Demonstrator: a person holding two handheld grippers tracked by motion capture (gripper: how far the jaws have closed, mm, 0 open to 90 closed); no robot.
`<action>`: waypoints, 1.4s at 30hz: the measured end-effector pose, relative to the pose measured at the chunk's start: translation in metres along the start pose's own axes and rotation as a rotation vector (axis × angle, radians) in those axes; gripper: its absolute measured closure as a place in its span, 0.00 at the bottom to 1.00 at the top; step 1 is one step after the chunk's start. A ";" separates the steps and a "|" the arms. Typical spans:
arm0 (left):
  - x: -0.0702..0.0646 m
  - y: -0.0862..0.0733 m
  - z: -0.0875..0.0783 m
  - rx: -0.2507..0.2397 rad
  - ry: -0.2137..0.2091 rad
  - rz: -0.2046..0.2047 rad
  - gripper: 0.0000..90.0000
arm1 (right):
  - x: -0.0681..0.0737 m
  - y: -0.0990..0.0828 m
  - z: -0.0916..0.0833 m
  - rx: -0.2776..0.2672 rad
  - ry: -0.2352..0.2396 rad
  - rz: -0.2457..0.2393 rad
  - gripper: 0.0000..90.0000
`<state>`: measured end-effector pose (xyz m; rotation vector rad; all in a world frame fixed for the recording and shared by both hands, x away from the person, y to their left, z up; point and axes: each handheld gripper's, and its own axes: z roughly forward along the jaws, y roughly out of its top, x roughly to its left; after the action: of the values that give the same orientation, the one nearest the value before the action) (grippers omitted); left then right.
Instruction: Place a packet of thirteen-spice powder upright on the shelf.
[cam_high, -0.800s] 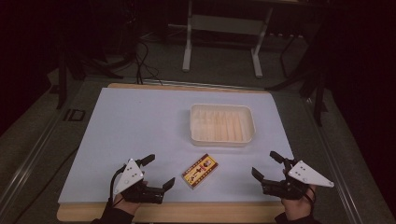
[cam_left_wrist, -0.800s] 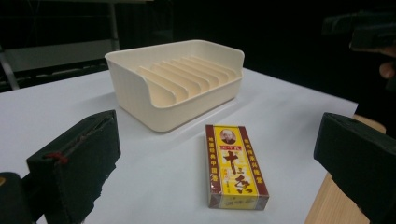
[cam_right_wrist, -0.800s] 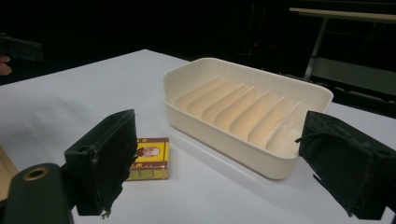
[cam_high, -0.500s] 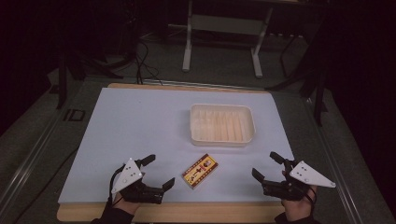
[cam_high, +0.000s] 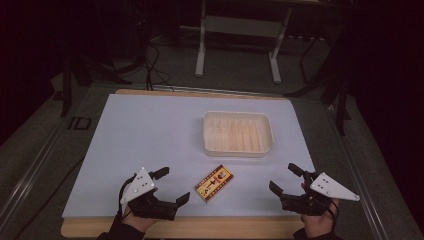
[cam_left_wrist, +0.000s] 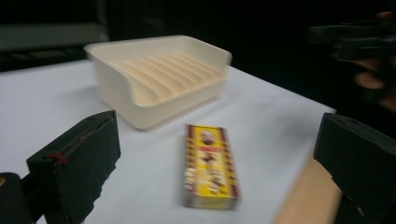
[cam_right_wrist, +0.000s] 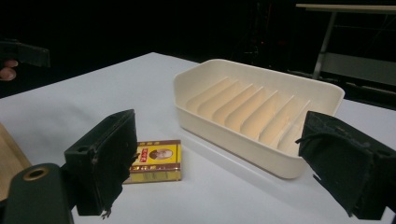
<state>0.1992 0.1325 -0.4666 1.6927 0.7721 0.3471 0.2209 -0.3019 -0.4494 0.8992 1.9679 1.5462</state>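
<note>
Almost nothing has changed: both grippers still wait near the front edge, left gripper and right gripper with jaws spread, empty. The yellow box lies untouched between them on the surface, before the cream tray.

A small box lies on the table, just before the ribbed tray.

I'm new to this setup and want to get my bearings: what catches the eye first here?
A small yellow and red box lies flat near the front edge of the white table, between the two claws. Just behind it sits a cream ribbed tray, with nothing in it. The left claw and the right claw both rest open at the front edge, holding nothing.
</note>
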 end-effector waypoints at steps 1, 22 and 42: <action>0.000 0.001 0.001 0.009 0.001 0.000 0.01 | 0.001 0.000 0.000 -0.001 0.001 0.000 0.13; -0.009 0.032 0.029 0.063 -0.018 0.052 0.01 | 0.002 -0.001 0.002 0.012 -0.015 -0.007 0.13; -0.027 0.035 0.091 0.240 0.059 0.053 0.02 | 0.000 -0.003 0.005 0.022 -0.001 0.003 0.13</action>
<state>0.2446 0.0431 -0.4533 1.9377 0.8399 0.3538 0.2232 -0.2990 -0.4532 0.9120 1.9872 1.5278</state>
